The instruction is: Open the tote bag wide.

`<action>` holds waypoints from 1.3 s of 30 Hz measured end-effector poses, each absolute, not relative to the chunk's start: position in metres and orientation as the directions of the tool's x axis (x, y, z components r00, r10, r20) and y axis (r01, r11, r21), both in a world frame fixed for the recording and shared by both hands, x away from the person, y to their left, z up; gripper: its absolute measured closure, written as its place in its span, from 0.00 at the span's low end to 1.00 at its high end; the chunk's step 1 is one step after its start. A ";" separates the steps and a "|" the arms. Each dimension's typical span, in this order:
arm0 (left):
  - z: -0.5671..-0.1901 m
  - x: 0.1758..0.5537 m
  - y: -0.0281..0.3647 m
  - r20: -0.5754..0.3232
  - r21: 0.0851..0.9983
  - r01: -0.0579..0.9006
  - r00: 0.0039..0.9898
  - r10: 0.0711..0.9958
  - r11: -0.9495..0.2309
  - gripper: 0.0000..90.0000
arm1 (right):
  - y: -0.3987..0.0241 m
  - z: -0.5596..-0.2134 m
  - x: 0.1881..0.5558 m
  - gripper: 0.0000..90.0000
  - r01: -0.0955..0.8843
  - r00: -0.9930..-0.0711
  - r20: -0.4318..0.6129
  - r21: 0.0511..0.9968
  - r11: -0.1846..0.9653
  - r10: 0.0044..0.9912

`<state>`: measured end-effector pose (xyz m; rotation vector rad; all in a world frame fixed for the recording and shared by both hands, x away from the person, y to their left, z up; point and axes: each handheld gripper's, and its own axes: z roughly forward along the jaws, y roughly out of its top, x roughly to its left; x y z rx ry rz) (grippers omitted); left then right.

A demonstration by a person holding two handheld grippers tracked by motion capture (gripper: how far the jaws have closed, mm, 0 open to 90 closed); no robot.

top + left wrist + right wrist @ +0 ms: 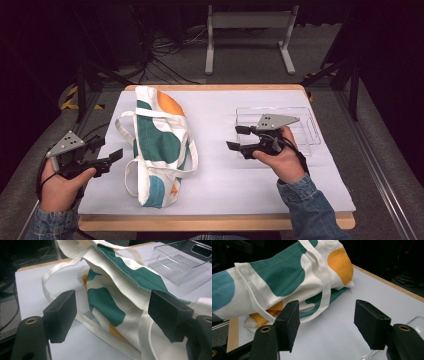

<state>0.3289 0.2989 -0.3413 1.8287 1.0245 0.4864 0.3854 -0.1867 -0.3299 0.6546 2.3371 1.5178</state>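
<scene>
Cream tote bag (159,150), green-orange blotched, seemingly stuffed; both claws gape empty.

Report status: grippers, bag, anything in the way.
Left hand-held gripper open, empty, beside tote bag. Right hand-held gripper open, empty, over clear tray. Bag lying flat, untouched. Nothing between.

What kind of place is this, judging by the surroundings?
Probably a lab or recording studio: a white-covered wooden table stands among dark curtains, loose black cables cross the grey floor, and a white metal stand stands behind.
</scene>
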 end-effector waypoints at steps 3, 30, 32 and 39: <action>-0.341 0.329 0.295 -0.082 0.876 0.425 0.600 0.796 -0.230 0.26 | -0.181 -0.329 0.384 0.41 0.213 -0.867 0.010 0.910 0.354 0.498; -0.334 0.325 0.292 -0.082 0.881 0.394 0.672 0.736 -0.262 0.24 | -0.092 -0.328 0.377 0.43 0.139 -0.965 0.021 0.885 0.444 0.261; -0.333 0.324 0.292 -0.087 0.881 0.397 0.670 0.737 -0.257 0.24 | -0.086 -0.330 0.377 0.44 0.131 -0.970 0.019 0.882 0.453 0.244; -0.333 0.325 0.295 -0.096 0.880 0.405 0.662 0.743 -0.247 0.25 | -0.062 -0.340 0.380 0.53 0.091 -0.987 0.015 0.878 0.471 0.162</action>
